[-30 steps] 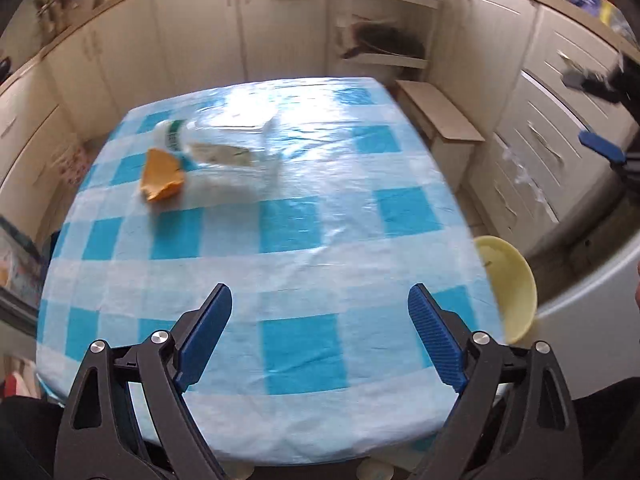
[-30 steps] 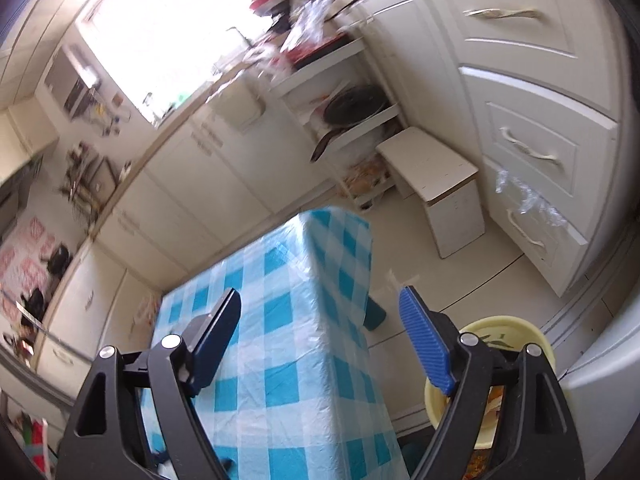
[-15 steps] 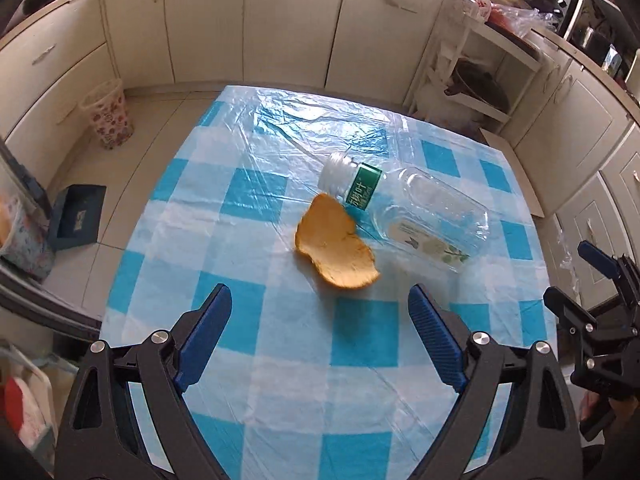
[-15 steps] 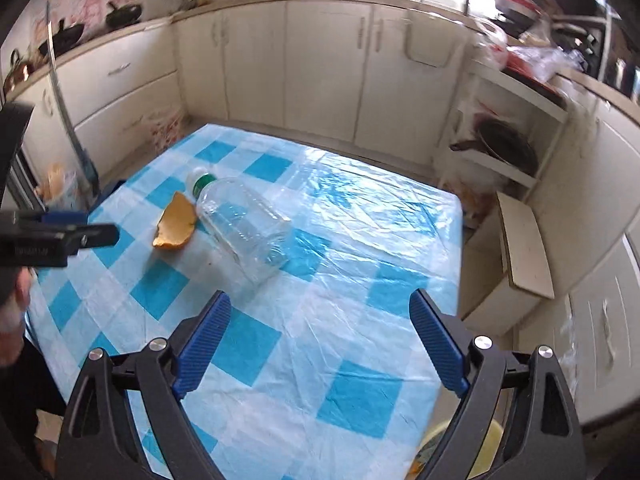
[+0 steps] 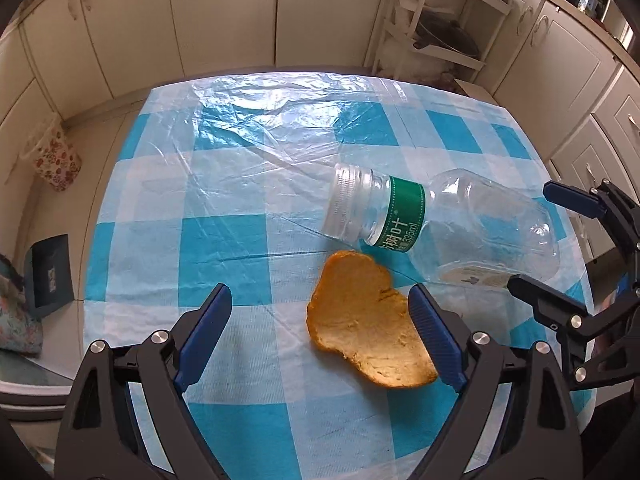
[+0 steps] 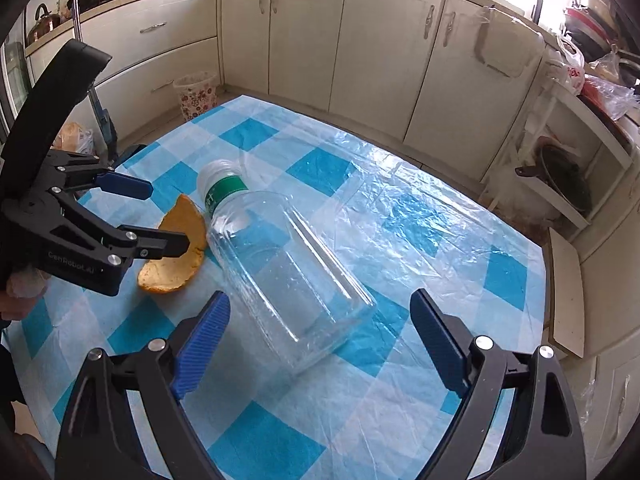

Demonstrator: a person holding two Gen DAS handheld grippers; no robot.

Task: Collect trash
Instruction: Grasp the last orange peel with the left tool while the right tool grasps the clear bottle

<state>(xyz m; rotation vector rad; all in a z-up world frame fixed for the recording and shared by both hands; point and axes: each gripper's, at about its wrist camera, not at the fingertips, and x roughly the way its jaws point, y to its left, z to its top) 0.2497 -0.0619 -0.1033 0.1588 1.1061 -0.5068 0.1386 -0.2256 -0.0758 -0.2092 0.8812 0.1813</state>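
Both tongs have closed in on the trash since half a second ago; the bottle and the peel now fill the lower centre of each wrist view, where before they lay nearer mid-frame.

We see the plastic bottle (image 6: 280, 264) lying on its side on the checked tablecloth (image 5: 224, 240), cap toward the cupboards, empty as far as we can tell. The orange peel (image 5: 368, 340) lies just beside its neck, possibly touching it.

The left tongs (image 5: 320, 340) stand wide apart and hold nothing; the peel lies between the blue fingers (image 5: 434, 344), lower right of centre. The right tongs (image 6: 320, 344) are likewise spread wide and unloaded, with the bottle's base between them.

We judge the task barely begun: nothing is gripped or binned. Both items remain to be grasped, lifted and dropped. A flowered basket (image 5: 54, 158) stands on the floor at left.
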